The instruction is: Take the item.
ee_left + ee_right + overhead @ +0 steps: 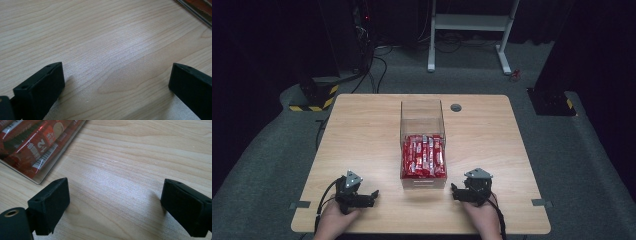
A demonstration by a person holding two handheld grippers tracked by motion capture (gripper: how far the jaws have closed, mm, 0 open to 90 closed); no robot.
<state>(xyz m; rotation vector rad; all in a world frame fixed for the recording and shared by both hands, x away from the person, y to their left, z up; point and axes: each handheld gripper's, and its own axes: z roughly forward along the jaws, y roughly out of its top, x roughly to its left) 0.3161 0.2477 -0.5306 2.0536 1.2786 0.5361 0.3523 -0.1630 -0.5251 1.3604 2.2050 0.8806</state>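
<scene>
A clear plastic box [422, 114] stands at the middle of the wooden table [362, 130], its near half packed with several red snack packets [424, 156]. My left gripper [371, 197] rests low on the table at the near left, open, jaws wide apart over bare wood [117, 72]. My right gripper [455, 192] sits at the near right, just off the box's near right corner, open with nothing between its jaws [115, 195]. In the right gripper view the box wall and red packets [32, 142] lie at the upper left.
A round grey cable port [456, 107] sits in the table's far edge. Beyond the table stand a white frame [469, 25] and black stands with cables on grey carpet. Bare wood stretches left and right of the box.
</scene>
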